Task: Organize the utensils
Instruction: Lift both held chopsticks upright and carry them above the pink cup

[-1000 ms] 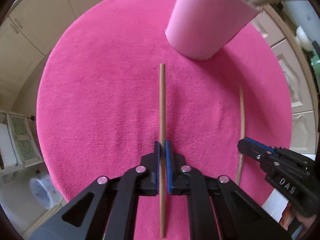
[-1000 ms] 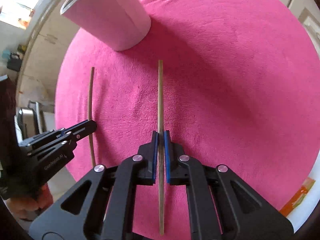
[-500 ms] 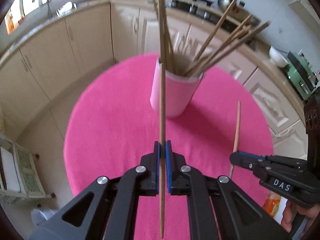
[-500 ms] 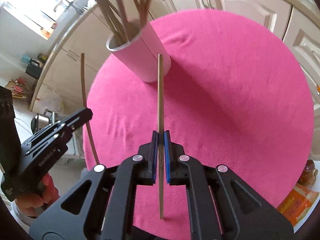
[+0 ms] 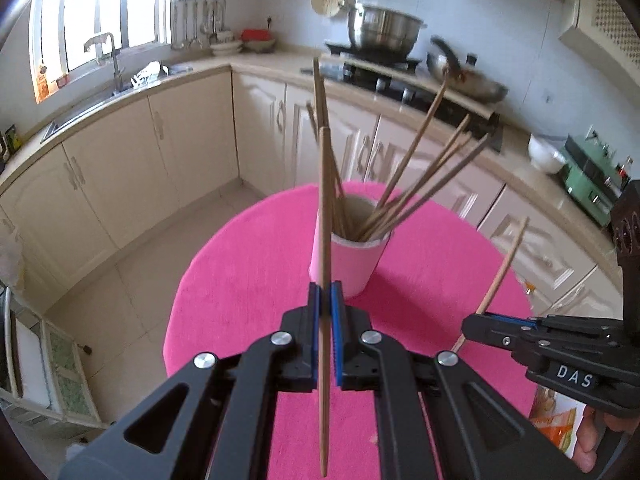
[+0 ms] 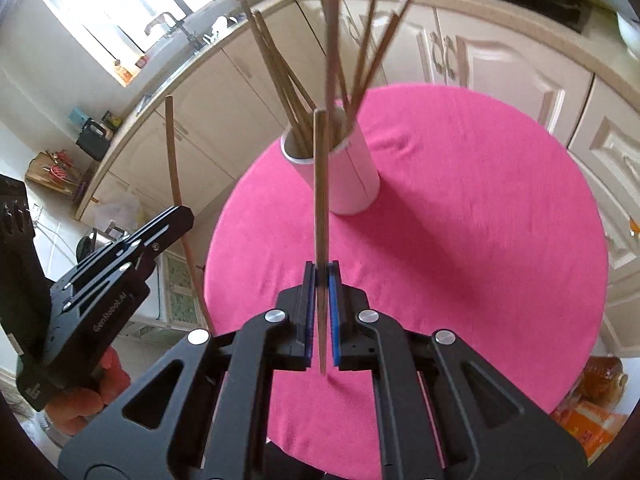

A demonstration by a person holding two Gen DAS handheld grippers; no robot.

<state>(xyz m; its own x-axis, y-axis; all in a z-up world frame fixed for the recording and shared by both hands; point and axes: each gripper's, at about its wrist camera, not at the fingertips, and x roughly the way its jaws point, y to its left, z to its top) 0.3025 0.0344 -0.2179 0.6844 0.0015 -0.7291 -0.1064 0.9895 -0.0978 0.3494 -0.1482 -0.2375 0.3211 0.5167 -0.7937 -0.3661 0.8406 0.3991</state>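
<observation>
A pink cup (image 5: 348, 264) holding several wooden chopsticks stands on the round pink-clothed table (image 5: 248, 272). My left gripper (image 5: 325, 300) is shut on one wooden chopstick (image 5: 325, 216), held up in the air in front of the cup. My right gripper (image 6: 321, 276) is shut on a second chopstick (image 6: 321, 184), also lifted clear of the cloth and pointing toward the cup (image 6: 352, 176). Each gripper shows in the other's view: the right gripper (image 5: 480, 320) with its chopstick (image 5: 504, 268) at the right, the left gripper (image 6: 176, 220) with its chopstick (image 6: 178, 196) at the left.
Cream kitchen cabinets (image 5: 132, 160) and a counter with a sink (image 5: 100, 92) and a stove with pots (image 5: 384, 36) ring the table. Orange packets (image 6: 592, 416) lie by the table's near right edge. A low shelf (image 5: 56, 368) stands on the floor at the left.
Both grippers have risen from the cloth with their chopsticks and tilted upward, so the cup's rim and the kitchen have come into view. Both stay shut.
</observation>
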